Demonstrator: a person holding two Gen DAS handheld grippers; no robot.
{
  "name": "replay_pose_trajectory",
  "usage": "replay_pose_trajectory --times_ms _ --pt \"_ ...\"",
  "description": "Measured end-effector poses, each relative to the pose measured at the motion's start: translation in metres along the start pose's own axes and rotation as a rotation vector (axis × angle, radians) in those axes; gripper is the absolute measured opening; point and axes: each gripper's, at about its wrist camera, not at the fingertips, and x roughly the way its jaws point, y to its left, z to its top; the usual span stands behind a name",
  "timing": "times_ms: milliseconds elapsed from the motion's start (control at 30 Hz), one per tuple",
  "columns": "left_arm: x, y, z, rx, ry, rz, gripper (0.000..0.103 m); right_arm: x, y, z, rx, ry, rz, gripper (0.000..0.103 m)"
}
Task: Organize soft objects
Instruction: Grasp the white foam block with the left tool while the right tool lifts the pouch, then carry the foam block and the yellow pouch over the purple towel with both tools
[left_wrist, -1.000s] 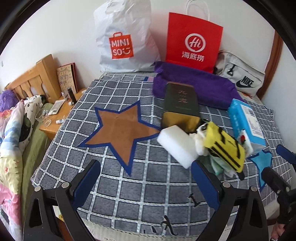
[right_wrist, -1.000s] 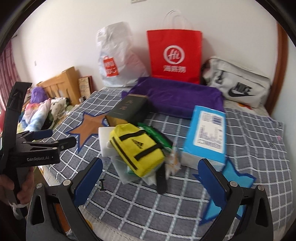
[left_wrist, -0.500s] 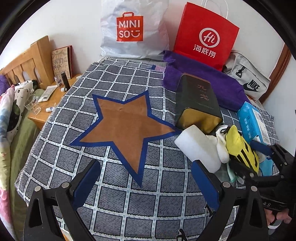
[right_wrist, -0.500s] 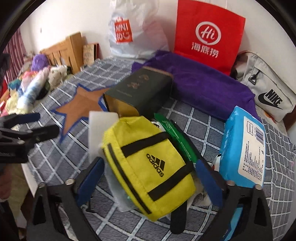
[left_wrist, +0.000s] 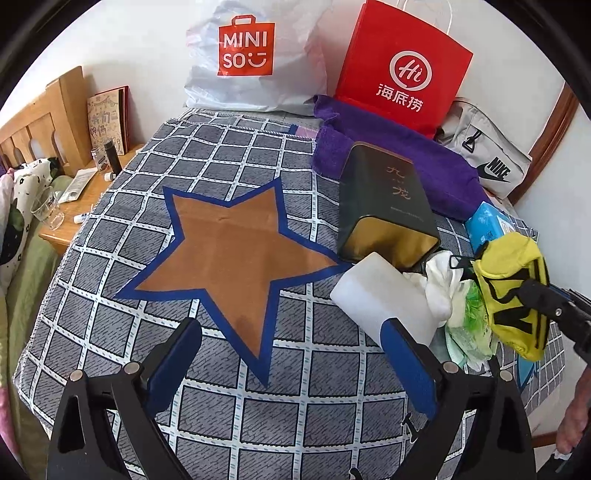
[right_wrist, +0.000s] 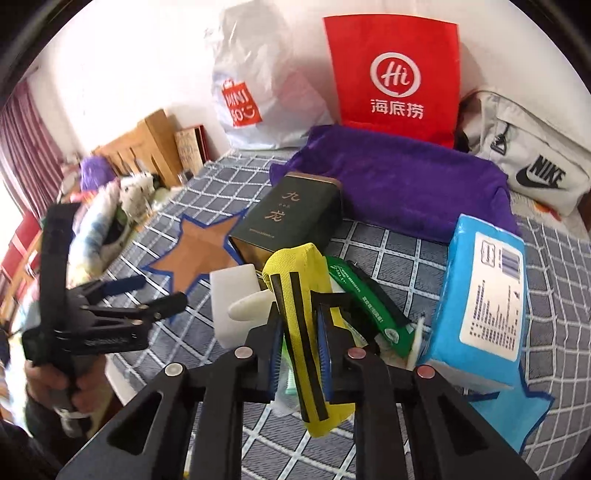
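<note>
Here your right hand-held gripper (right_wrist: 299, 325) is clenched on the yellow pouch (right_wrist: 301, 295), just in front of the dark tin (right_wrist: 291, 218). Your left hand-held gripper (left_wrist: 291, 354) hangs released over the star, left of that tin. The pile under the pouch is mostly hidden.

A: What can you read here?
B: "MINISO" on the white plastic bag (left_wrist: 255, 55); "Hi" and 海底捞 on the red paper bag (left_wrist: 402, 70).
A: More?
B: "NIKE" on the grey bag (right_wrist: 532, 162), 九龙 on the dark green tin (left_wrist: 388, 206). The blue pack (right_wrist: 484, 310) has print too small to read.

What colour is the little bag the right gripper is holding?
Yellow bag with black stripes, clearest in the right wrist view.
</note>
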Motion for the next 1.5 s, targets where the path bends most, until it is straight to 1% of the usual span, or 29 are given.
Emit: replay_pose_trajectory --times_ms 67,200,333,433,500,567,633,700,800,900,933,1000,1033,1100,1133,1167,1200,1233,1267,1300,1367,1433,1500 --pt "-0.002 0.001 -0.001 -0.002 0.0 0.002 0.097 -0.008 -0.004 -0.001 0.024 -0.018 0.007 0.013" --pt "-0.005 -0.001 -0.001 -0.006 0.002 0.01 0.096 -0.024 -0.013 -0.004 0.058 -0.045 0.007 0.012" --pt "-0.011 -0.006 -0.004 0.004 -0.001 0.002 0.095 -0.05 -0.02 -0.014 0.101 -0.064 0.066 0.012" --pt "-0.016 -0.014 -0.006 0.017 -0.011 -0.016 0.095 -0.064 -0.019 -0.027 0.103 -0.063 0.079 0.012" --pt "-0.015 -0.021 -0.009 0.028 0.0 -0.041 0.095 -0.073 -0.021 -0.04 0.104 -0.059 0.065 0.012" --pt "-0.012 -0.026 -0.011 0.043 0.012 -0.048 0.095 -0.076 -0.029 -0.053 0.118 -0.038 0.046 0.012" --pt "-0.007 -0.036 -0.015 0.071 0.02 -0.043 0.095 -0.078 -0.04 -0.064 0.149 -0.015 0.008 0.012" --pt "0.0 -0.044 -0.017 0.09 0.027 -0.039 0.096 -0.082 -0.052 -0.076 0.165 -0.011 -0.028 0.012" --pt "0.012 -0.056 -0.018 0.109 0.041 -0.054 0.096 -0.077 -0.069 -0.087 0.187 0.012 -0.077 0.012" --pt "0.021 -0.064 -0.018 0.117 0.046 -0.045 0.096 -0.065 -0.085 -0.096 0.215 0.043 -0.094 0.013" --pt "0.024 -0.065 -0.017 0.119 0.044 -0.039 0.096 -0.06 -0.09 -0.098 0.218 0.048 -0.097 0.015" --pt "0.03 -0.067 -0.015 0.125 0.047 -0.012 0.096 -0.052 -0.095 -0.101 0.212 0.066 -0.128 0.016" --pt "0.033 -0.068 -0.014 0.13 0.043 0.006 0.095 -0.048 -0.097 -0.102 0.212 0.072 -0.137 0.019" --pt "0.036 -0.068 -0.012 0.125 0.034 0.018 0.095 -0.041 -0.105 -0.105 0.223 0.083 -0.141 0.019" --pt "0.037 -0.067 -0.01 0.117 0.031 0.009 0.093 -0.039 -0.11 -0.106 0.228 0.085 -0.139 0.019" --pt "0.039 -0.066 -0.01 0.112 0.034 -0.008 0.088 -0.037 -0.112 -0.106 0.228 0.089 -0.143 0.019" --pt "0.04 -0.065 -0.009 0.107 0.04 -0.031 0.081 -0.035 -0.113 -0.106 0.227 0.092 -0.15 0.019" --pt "0.042 -0.065 -0.009 0.104 0.05 -0.057 0.077 -0.034 -0.115 -0.106 0.227 0.088 -0.156 0.017" --pt "0.042 -0.065 -0.009 0.105 0.058 -0.08 0.067 -0.033 -0.116 -0.107 0.232 0.082 -0.152 0.012" --pt "0.042 -0.066 -0.009 0.108 0.063 -0.103 0.062 -0.034 -0.117 -0.108 0.236 0.079 -0.149 0.012" --pt "0.039 -0.068 -0.01 0.117 0.051 -0.088 0.061 -0.036 -0.116 -0.108 0.231 0.072 -0.142 0.011" --pt "0.034 -0.07 -0.011 0.143 0.032 -0.05 0.059 -0.038 -0.114 -0.107 0.221 0.067 -0.145 0.011" --pt "0.029 -0.069 -0.01 0.148 0.022 -0.042 0.058 -0.041 -0.112 -0.105 0.217 0.059 -0.144 0.011"
